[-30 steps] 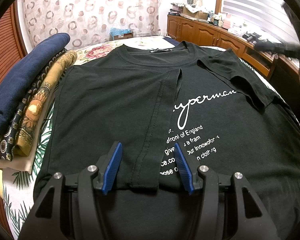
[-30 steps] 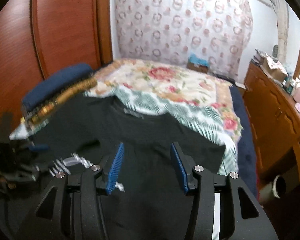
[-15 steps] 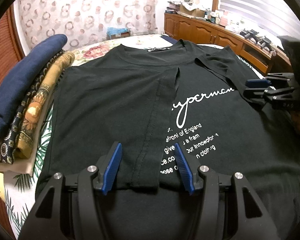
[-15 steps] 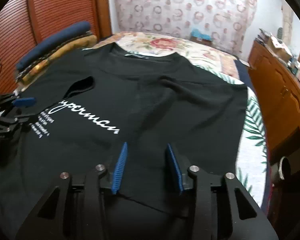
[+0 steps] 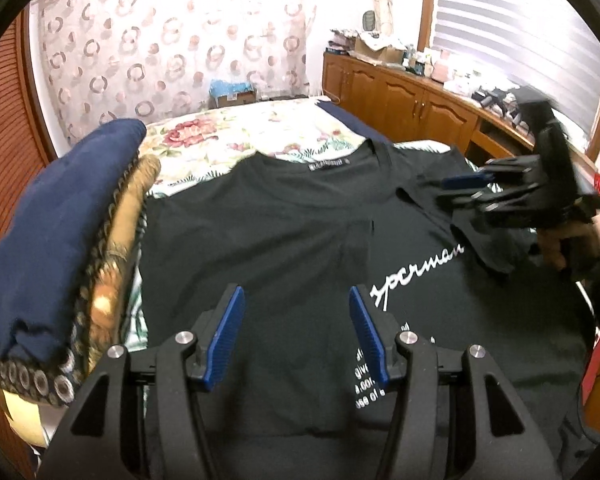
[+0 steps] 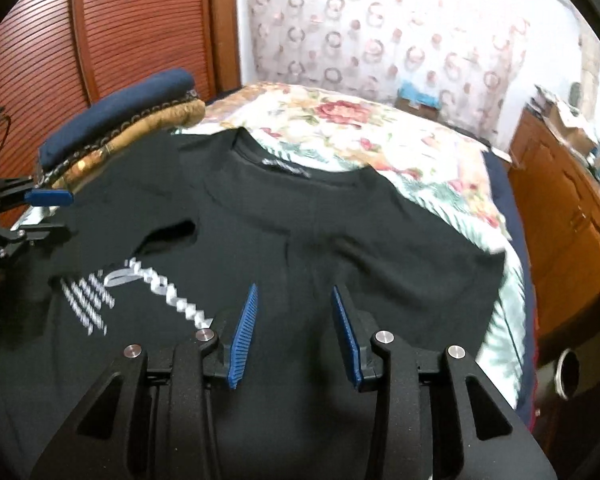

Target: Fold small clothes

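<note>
A black T-shirt [image 5: 284, 248] with white lettering lies spread on the bed, collar away from me; it also shows in the right wrist view [image 6: 340, 232]. Its left side is folded in over the chest, and the right sleeve is folded inward. My left gripper [image 5: 296, 320] is open and empty above the shirt's lower chest. My right gripper [image 6: 294, 320] is open and empty over the shirt's right side. In the left wrist view the right gripper [image 5: 464, 190] hovers beside the folded right sleeve. The left gripper [image 6: 44, 212] shows at the left edge of the right wrist view.
A stack of folded clothes [image 5: 60, 240], navy on top with patterned gold below, sits left of the shirt. The floral bedspread [image 5: 240, 140] lies beyond the collar. Wooden cabinets [image 5: 412, 100] line the right wall. A slatted wooden door [image 6: 100, 40] stands on the left.
My left gripper has risen and moved forward over the shirt. My right gripper has moved up toward the right sleeve. Both stay open.
</note>
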